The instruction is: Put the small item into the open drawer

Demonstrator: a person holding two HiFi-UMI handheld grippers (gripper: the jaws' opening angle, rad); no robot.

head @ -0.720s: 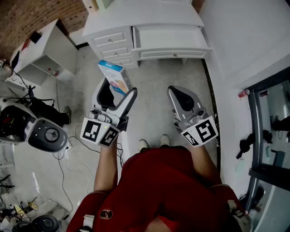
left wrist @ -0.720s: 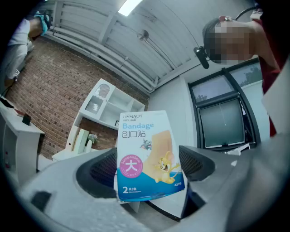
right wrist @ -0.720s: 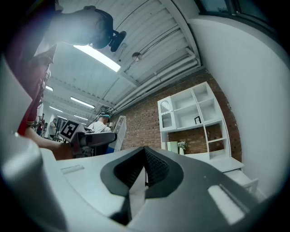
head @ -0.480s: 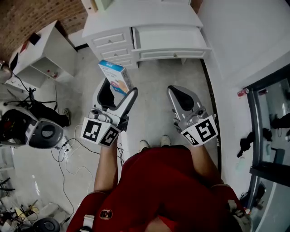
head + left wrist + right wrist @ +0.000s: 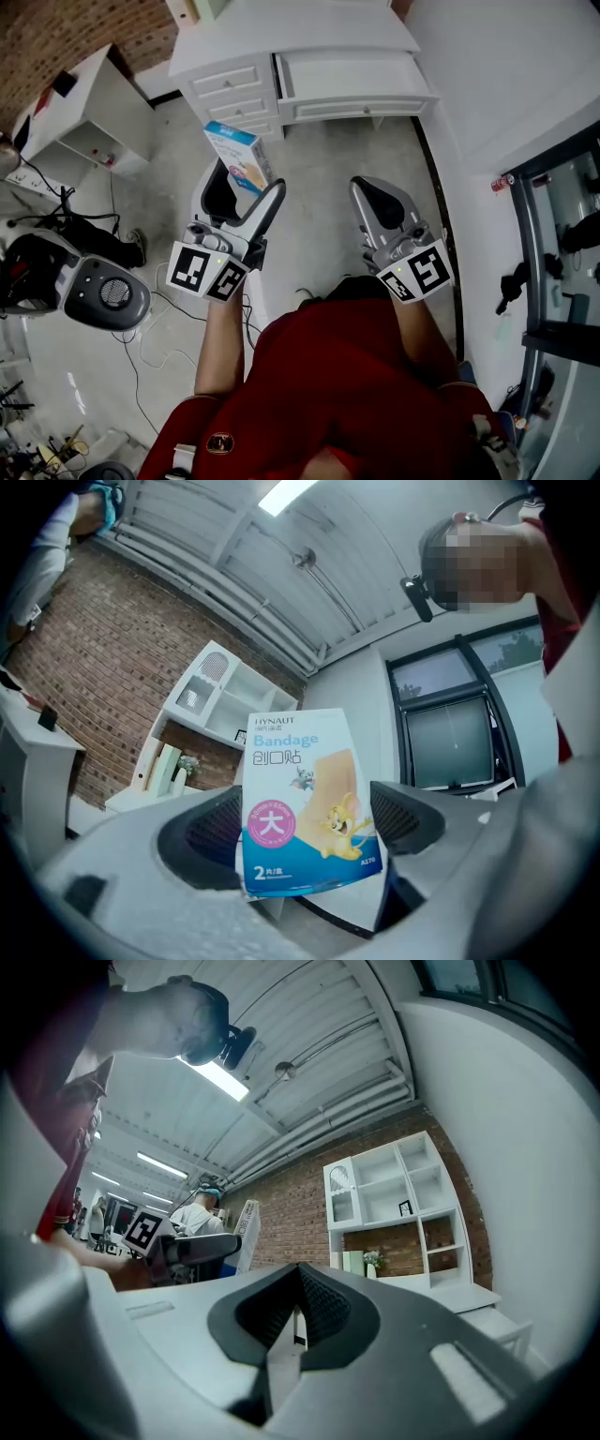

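Note:
A small blue and white bandage box [image 5: 237, 155] stands up between the jaws of my left gripper [image 5: 242, 187], which is shut on it above the floor. In the left gripper view the box [image 5: 302, 789] fills the gap between the two dark pads [image 5: 208, 836], printed face toward the camera. My right gripper [image 5: 377, 202] hangs level with it to the right, shut with nothing in it; its pads [image 5: 319, 1302] meet. Ahead, the wide drawer [image 5: 352, 80] of the white desk is pulled open.
Left of the open drawer is a stack of small shut drawers [image 5: 230, 94]. A white shelf unit [image 5: 94, 112] stands at the far left. A round grey machine [image 5: 98, 292] and cables [image 5: 155, 328] lie on the floor at left. A dark-framed glass door [image 5: 553, 234] lines the right.
Both grippers keep their pose and the box stays gripped. The person's shoes have slipped out of sight below the body, and the view has shifted slightly.

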